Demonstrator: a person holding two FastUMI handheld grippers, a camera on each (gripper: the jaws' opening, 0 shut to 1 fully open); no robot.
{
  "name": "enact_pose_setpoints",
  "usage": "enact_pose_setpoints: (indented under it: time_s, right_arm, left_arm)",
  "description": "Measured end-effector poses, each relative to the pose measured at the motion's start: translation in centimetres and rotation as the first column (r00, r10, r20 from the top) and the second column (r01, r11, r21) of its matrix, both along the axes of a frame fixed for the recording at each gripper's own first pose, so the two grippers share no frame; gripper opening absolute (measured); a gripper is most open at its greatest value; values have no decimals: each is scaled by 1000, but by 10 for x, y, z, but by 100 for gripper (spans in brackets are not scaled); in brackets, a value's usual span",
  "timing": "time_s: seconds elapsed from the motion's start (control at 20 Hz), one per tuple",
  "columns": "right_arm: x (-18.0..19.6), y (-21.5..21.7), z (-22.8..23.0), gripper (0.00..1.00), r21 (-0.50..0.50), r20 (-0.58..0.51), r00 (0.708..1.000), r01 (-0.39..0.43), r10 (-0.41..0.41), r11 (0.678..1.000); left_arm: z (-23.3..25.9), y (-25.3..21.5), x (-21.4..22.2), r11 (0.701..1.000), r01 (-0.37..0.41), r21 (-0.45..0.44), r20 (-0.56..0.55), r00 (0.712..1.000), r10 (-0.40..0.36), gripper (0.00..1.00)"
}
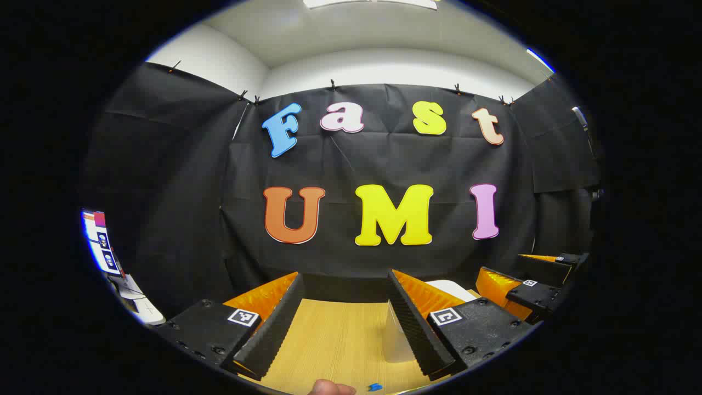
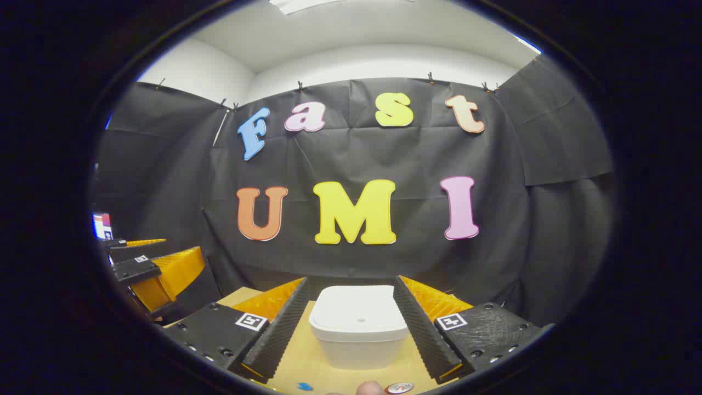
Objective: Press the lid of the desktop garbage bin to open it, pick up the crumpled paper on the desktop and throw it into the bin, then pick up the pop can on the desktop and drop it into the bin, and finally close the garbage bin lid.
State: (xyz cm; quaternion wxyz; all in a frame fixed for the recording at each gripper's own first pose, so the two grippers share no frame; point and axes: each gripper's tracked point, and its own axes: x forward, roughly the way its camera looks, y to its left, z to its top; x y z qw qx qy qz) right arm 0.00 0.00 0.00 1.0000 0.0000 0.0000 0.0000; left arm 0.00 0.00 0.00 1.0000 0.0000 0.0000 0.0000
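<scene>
Right gripper (image 2: 351, 323) agape before lidded bin (image 2: 359, 323).

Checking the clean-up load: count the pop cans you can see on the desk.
1: the pop can, its top at the bottom edge of the right gripper view, in front of the closed bin. Others may lie out of frame.

No wording can be read; each gripper (image 2: 351, 323) carries square black-and-white markers (image 2: 251, 321), seemingly patterns, not text.
</scene>
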Motion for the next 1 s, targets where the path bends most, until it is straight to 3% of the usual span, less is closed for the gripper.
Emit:
enact_pose_setpoints:
  time_s: [0.6,1.0]
  right_arm:
    - [2,-33,1,96,-13,2,998,61,-61,998]
    - [12,-52,-29,96,-11,-94,992,84,-84,996]
  left_arm:
    - [-4,-17,7,999,35,1,6,999,-35,97]
    - [-12,-34,13,998,65,-4,-23,998,-65,97]
